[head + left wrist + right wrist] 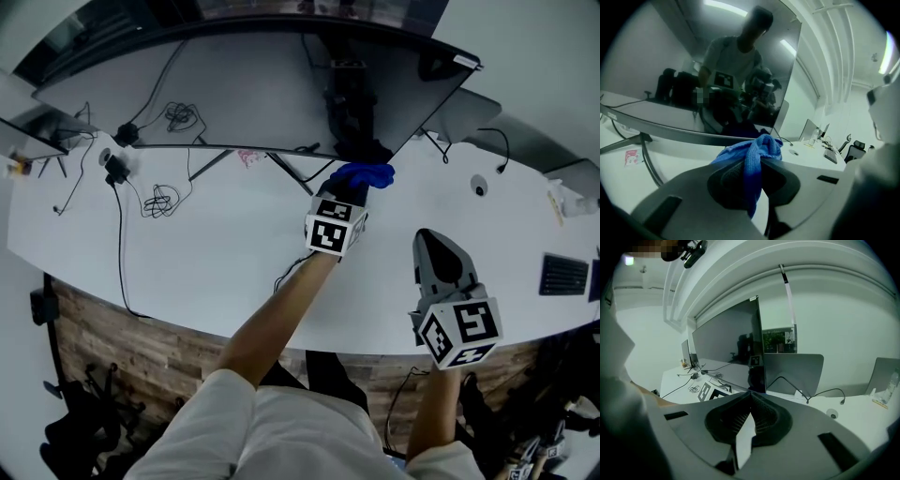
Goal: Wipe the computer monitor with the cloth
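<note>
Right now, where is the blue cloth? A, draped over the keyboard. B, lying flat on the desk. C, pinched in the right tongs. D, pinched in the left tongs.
D: the left gripper view shows the blue cloth clamped between the left tongs; the right tongs hold nothing.

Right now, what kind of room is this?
Probably an office: a long white desk holds a wide monitor, loose cables and a keyboard, with an office chair beyond.
</note>
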